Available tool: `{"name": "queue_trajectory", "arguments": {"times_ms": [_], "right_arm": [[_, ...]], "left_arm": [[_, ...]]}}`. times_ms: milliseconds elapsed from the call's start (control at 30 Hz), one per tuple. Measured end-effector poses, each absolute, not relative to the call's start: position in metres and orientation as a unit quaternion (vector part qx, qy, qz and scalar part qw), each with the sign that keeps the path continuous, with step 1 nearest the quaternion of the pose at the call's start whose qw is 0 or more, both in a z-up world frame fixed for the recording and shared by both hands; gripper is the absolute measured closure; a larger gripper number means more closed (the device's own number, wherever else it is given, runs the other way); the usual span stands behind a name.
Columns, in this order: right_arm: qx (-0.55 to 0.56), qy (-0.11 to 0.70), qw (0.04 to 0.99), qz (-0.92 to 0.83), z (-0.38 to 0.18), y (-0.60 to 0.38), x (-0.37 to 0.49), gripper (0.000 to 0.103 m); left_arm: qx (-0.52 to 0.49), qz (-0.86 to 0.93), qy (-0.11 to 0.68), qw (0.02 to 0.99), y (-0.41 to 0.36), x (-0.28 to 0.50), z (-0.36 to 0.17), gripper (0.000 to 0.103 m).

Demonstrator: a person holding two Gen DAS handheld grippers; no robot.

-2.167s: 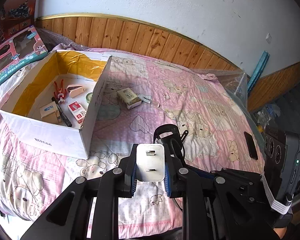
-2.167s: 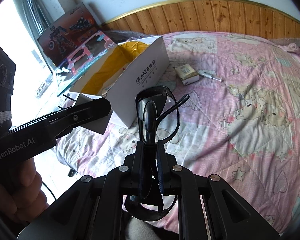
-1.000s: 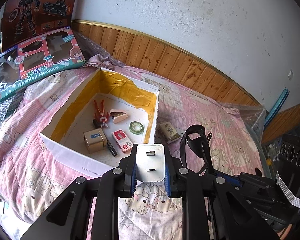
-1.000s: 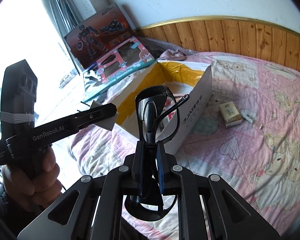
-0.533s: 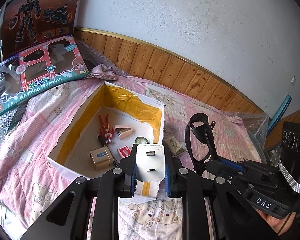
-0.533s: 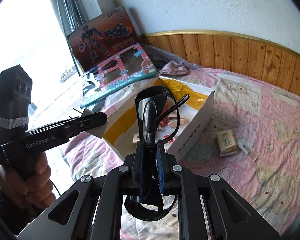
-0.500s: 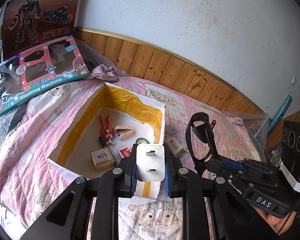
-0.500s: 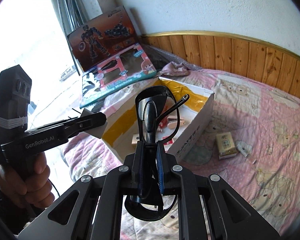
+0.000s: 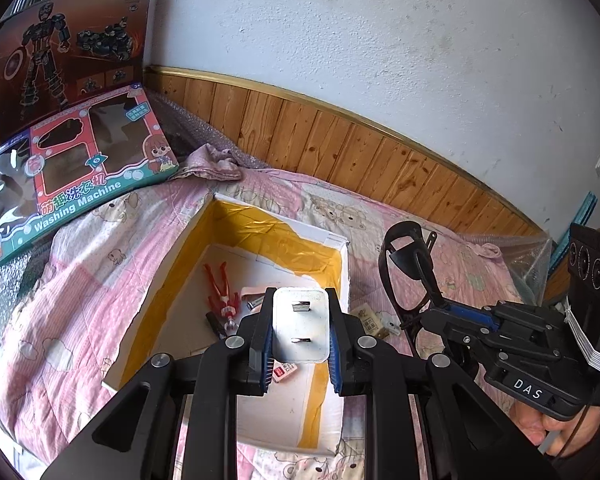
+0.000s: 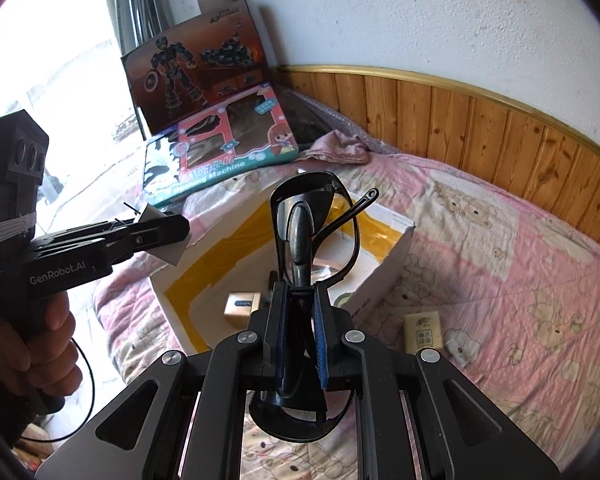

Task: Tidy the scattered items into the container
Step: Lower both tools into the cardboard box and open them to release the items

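Left gripper (image 9: 300, 328) clamps a plug (image 9: 300, 326) over the box (image 9: 172, 280), frame centre; right gripper (image 10: 300, 332) clamps glasses (image 10: 314, 236). Released early, the glasses could miss and land on the quilt (image 10: 520, 280).

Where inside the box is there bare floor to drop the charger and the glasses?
Bare floor in the box lies along its near wall, right of the gold carton, and by the far yellow-taped wall. The middle is crowded: red pliers, a small red packet.
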State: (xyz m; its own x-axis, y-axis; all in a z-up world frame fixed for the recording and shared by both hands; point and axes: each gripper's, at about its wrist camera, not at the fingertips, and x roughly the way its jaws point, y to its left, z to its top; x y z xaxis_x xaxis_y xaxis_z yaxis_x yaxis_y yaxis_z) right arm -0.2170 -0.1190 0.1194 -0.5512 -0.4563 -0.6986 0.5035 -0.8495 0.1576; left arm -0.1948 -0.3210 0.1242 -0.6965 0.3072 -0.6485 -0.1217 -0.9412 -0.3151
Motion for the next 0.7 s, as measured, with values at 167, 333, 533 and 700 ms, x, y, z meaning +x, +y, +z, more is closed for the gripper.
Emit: {"name": "queue_trajectory", "arguments": {"times_ms": [167, 333, 533, 700], "right_arm": [[0.385, 0.063, 0.273, -0.879, 0.12, -0.129, -0.243, 0.091], [0.385, 0.092, 0.277, -0.876, 0.117, -0.141, -0.267, 0.091], [0.385, 0.141, 0.276, -0.869, 0.105, -0.159, -0.294, 0.091], [0.387, 0.191, 0.27, -0.861, 0.09, -0.171, -0.318, 0.091]], "left_arm": [[-0.371, 0.914, -0.124, 0.109, -0.332, -0.217, 0.125, 0.081], [-0.375, 0.913, -0.124, 0.1, -0.341, -0.234, 0.121, 0.081], [-0.383, 0.911, -0.127, 0.084, -0.353, -0.247, 0.111, 0.081], [-0.407, 0.902, -0.122, 0.081, -0.355, -0.247, 0.092, 0.081]]}}
